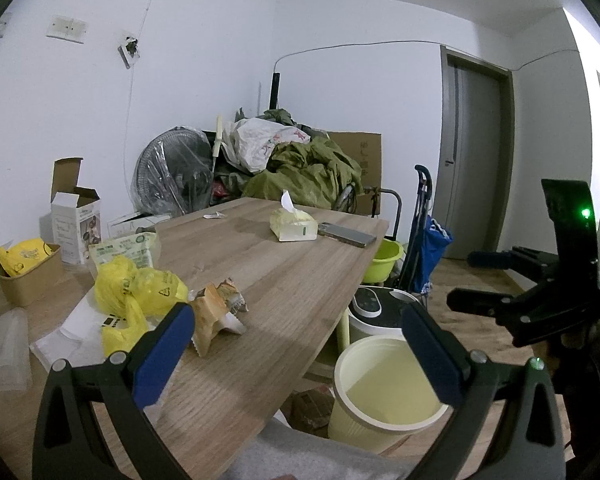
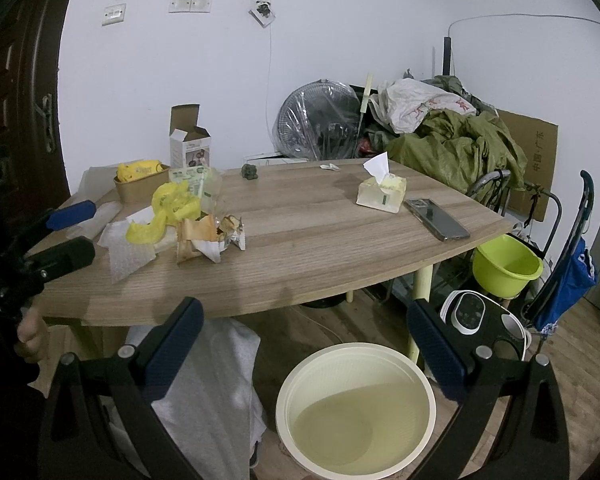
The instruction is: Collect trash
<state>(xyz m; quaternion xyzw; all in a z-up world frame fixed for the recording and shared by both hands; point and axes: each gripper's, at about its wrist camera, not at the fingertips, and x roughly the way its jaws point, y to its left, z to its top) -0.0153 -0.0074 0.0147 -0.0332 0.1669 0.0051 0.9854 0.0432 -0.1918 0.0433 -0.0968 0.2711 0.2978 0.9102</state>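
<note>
Both tools are spread apart and hold nothing. The left tool [image 1: 296,344] hangs just above the near edge of the wooden surface [image 1: 300,264], close to the crumpled orange and white snack wrapper [image 1: 216,312]. The right tool [image 2: 304,344] hangs over the round pale yellow plastic bin [image 2: 356,412] on the floor, which looks empty.

The trash sits in a bunch at the left end of the surface. The wrapper is light and crinkly — it may slip out of a loose pinch or drop on the floor before it gets to the bin. The crumpled yellow plastic bag [image 1: 136,292] touches the wrapper, so a wide grab may drag it along too. The dark phone [image 2: 436,218] lies near the far edge, well apart from the trash, and should stay there.

I count one wrapper, one yellow bag, one sheet of white bubble wrap [image 2: 130,248], one brown paper bowl [image 2: 140,188], one yellow tissue pack [image 2: 382,194], one phone, one bin and two tools.
</note>
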